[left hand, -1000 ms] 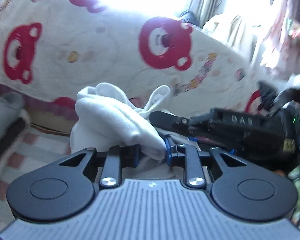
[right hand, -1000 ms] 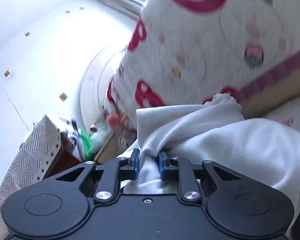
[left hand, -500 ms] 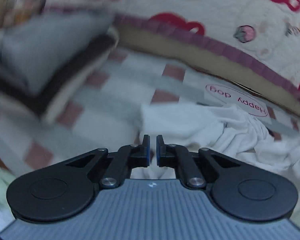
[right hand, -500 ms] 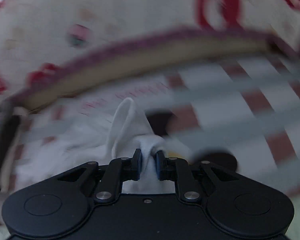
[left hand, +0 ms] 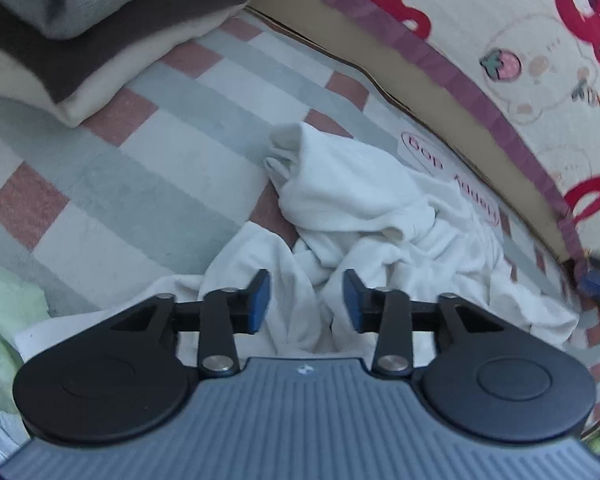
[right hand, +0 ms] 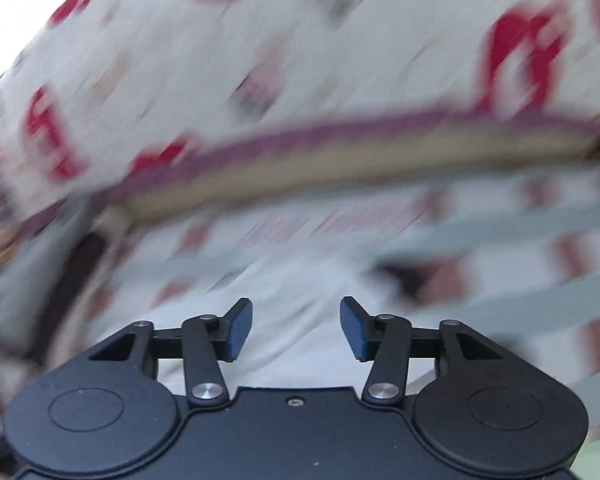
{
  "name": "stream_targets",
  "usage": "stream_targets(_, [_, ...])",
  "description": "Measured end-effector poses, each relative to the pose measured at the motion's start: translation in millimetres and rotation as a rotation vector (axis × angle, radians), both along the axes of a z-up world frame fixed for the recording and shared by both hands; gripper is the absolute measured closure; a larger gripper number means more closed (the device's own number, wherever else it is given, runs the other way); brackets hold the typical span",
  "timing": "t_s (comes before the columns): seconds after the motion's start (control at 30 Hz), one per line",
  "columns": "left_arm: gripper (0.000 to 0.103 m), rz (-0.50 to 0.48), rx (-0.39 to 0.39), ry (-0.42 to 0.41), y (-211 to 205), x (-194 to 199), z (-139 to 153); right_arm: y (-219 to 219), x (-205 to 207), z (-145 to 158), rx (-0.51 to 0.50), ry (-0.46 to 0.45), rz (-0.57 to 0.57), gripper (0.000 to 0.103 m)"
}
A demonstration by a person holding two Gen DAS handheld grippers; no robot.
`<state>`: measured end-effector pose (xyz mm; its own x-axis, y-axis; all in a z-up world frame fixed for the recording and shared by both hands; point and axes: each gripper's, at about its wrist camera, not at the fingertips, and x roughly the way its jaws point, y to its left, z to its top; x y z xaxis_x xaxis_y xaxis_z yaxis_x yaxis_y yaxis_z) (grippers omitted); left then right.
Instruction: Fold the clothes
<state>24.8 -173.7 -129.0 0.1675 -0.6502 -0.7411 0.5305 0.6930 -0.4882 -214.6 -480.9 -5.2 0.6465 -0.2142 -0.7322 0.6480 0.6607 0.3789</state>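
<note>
The checked sheet (left hand: 148,160), in grey, white and dusty-red squares, covers the bed and fills most of the left wrist view; it bears every item noted here. Behind it rises a cream blanket with red bear prints (left hand: 539,60), edged in purple along a tan band. At the upper left lies a stack of folded clothes (left hand: 100,28), grey on top, dark brown beneath, cream at the bottom, resting on the sheet well apart from the loose garment. A pale green cloth (left hand: 4,320) shows at the left edge. The white garment (left hand: 363,208) lies crumpled on the sheet, near the middle, close to the blanket's tan edge, partly covering a printed oval label. The left gripper (left hand: 305,300) points down at the garment; its jaws have just been opening and stand apart, with folds of the white cloth seen between them but no pad pressing on it. The right wrist view is heavily blurred. The right gripper (right hand: 296,328) is over white fabric (right hand: 300,280); its jaws have likewise just been opening and stand apart, gripping nothing.
</note>
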Motion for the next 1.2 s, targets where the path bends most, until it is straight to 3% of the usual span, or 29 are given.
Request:
stream_targets(0.2, [0.063, -0.009, -0.011, 0.022, 6, 2, -4, 44, 51, -58, 0.159, 0.053, 0.118, 0.048])
stream_targets(0.3, [0.089, -0.053, -0.059, 0.061, 9, 4, -10, 69, 68, -80, 0.222, 0.083, 0.206, 0.048])
stream_targets(0.37, [0.091, -0.065, -0.068, 0.062, 10, 6, -11, 91, 81, -92, 0.225, 0.133, 0.303, 0.048])
stream_targets(0.53, [0.090, -0.101, -0.071, 0.050, 15, 10, -14, 103, 93, -102, 0.099, 0.210, 0.280, 0.045])
stream_targets(0.6, [0.089, -0.102, -0.075, 0.078, 17, 14, -19, 98, 94, -103, 0.054, 0.233, 0.254, 0.040])
stream_targets(0.73, [0.086, -0.107, -0.087, 0.131, 19, 16, -27, 94, 106, -123, -0.074, 0.306, 0.318, 0.040])
stream_targets(0.8, [0.083, -0.109, -0.087, 0.139, 19, 15, -29, 93, 109, -127, -0.094, 0.307, 0.331, 0.053])
stream_targets(0.83, [0.080, -0.111, -0.088, 0.138, 19, 15, -30, 93, 108, -124, -0.091, 0.283, 0.351, 0.086])
stream_targets(0.87, [0.078, -0.113, -0.090, 0.141, 19, 16, -30, 92, 106, -120, -0.070, 0.257, 0.353, 0.097])
stream_targets(1.07, [0.074, -0.114, -0.111, 0.187, 20, 20, -38, 84, 84, -108, 0.118, 0.147, 0.317, 0.097])
stream_targets(1.2, [0.071, -0.127, -0.121, 0.192, 19, 18, -37, 90, 66, -108, 0.250, 0.139, 0.359, 0.097])
